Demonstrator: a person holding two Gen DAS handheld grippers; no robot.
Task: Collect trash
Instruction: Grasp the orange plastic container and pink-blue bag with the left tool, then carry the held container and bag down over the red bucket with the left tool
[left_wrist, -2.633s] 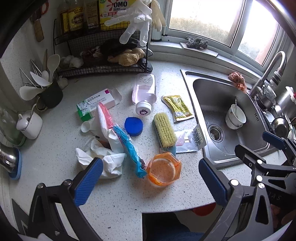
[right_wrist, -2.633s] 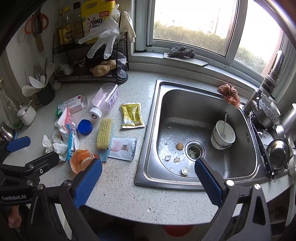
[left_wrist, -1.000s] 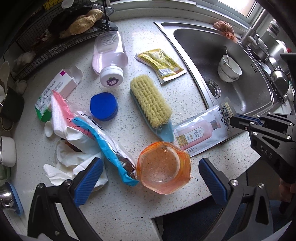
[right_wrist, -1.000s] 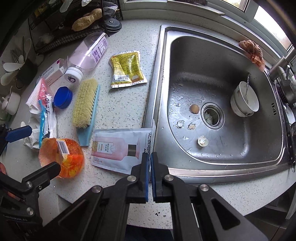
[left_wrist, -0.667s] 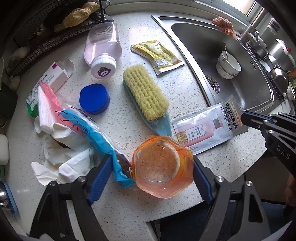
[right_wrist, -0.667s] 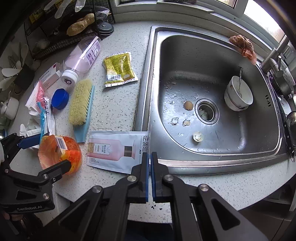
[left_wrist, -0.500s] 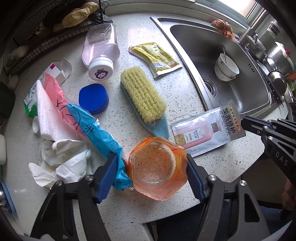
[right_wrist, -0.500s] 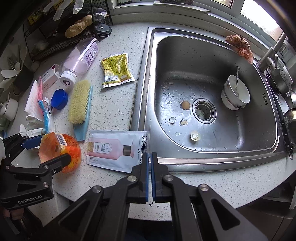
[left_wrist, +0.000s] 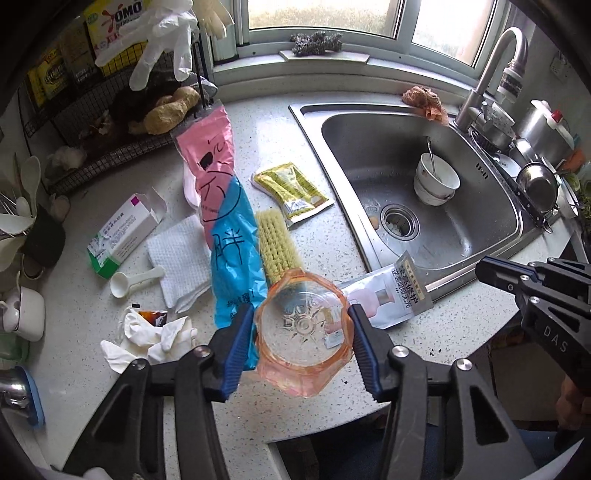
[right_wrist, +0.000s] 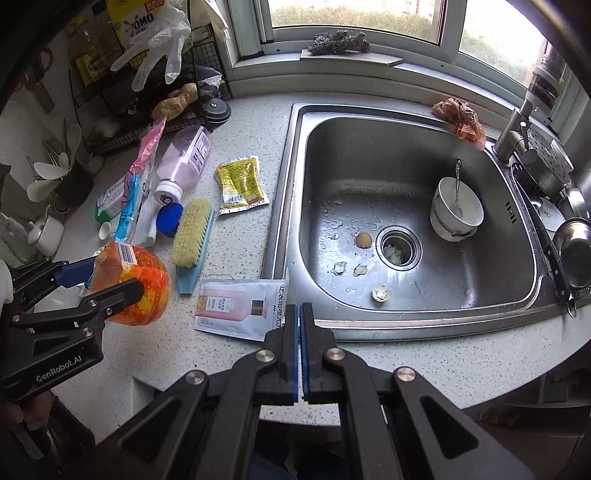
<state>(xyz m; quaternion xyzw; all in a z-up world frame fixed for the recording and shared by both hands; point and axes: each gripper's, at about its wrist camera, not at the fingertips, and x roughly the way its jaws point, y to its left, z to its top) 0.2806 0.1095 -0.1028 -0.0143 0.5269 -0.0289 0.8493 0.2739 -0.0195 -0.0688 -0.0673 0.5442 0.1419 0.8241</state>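
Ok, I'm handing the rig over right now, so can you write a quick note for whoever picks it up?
Left gripper: jaws closing on the orange clear plastic jar, with the long pink-and-blue plastic bag pinched along; both are off the counter.
Right gripper: shut on the edge of the white sachet with a pink bottle print.
Done: nothing binned; no bin in view.
Left on the speckled counter: yellow foil sachet, crumpled white gloves, white paper towel, opened white-and-green carton, small dark packet. Eggshell bits lie in the steel sink.
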